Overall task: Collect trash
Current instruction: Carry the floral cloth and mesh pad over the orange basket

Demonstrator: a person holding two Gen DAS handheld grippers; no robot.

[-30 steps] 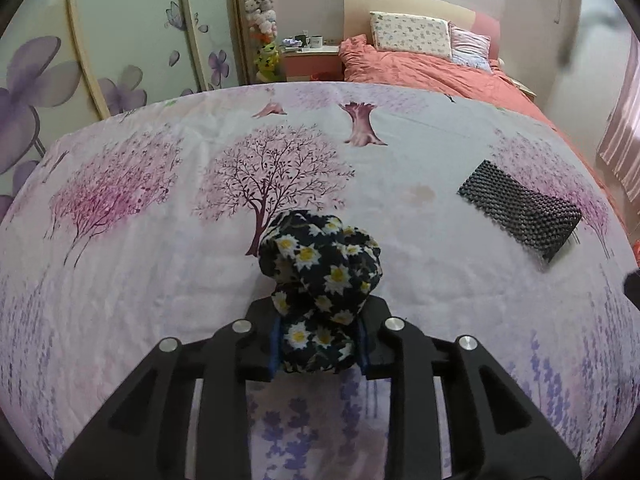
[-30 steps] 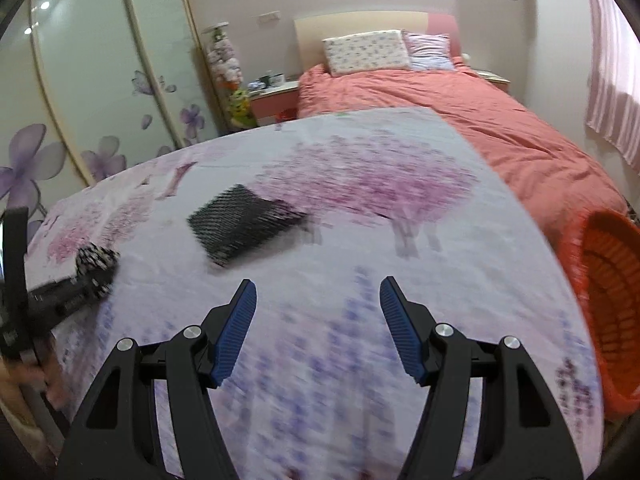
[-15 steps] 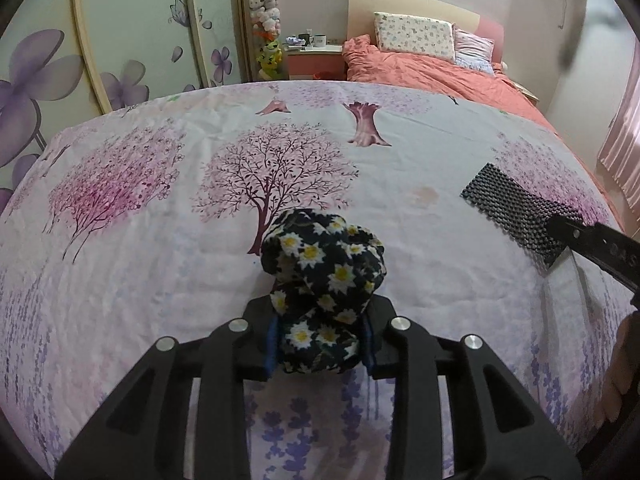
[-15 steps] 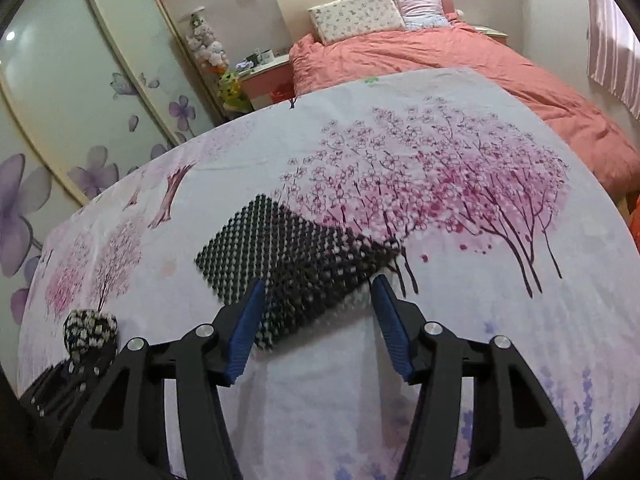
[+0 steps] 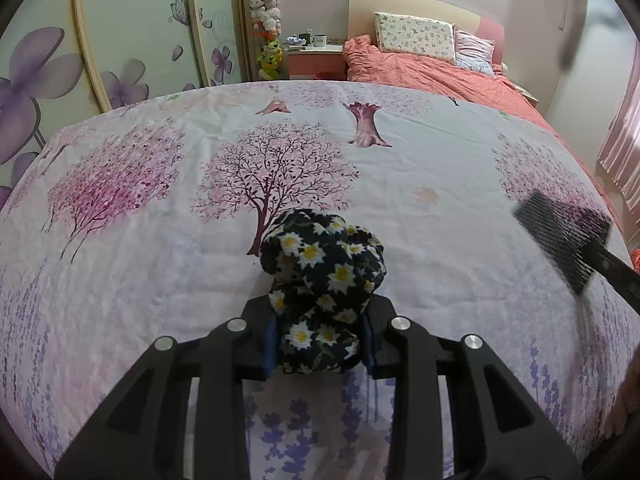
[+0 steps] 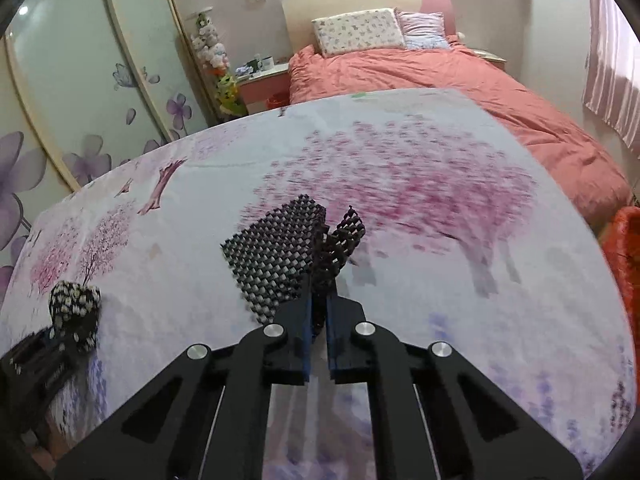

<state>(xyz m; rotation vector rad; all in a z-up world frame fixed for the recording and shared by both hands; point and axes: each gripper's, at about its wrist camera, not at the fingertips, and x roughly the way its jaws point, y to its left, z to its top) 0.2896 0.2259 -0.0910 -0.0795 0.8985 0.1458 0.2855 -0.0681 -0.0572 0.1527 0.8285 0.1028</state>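
The right hand-held gripper (image 6: 318, 312) pinches the black mesh mat (image 6: 280, 256) — the orange basket (image 6: 624, 256) lies far right; the left hand-held gripper (image 5: 318, 340) clamps the daisy-print cloth (image 5: 322, 280).

no text, label, brand or number is readable in either view.

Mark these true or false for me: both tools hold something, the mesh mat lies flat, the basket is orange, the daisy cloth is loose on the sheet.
1. Both tools hold something. True: left tool grips the daisy cloth, right tool the mesh mat.
2. The mat lies flat. False: its pinched edge is bunched up.
3. The basket is orange. True.
4. The cloth is loose on the sheet. False: it is clamped.
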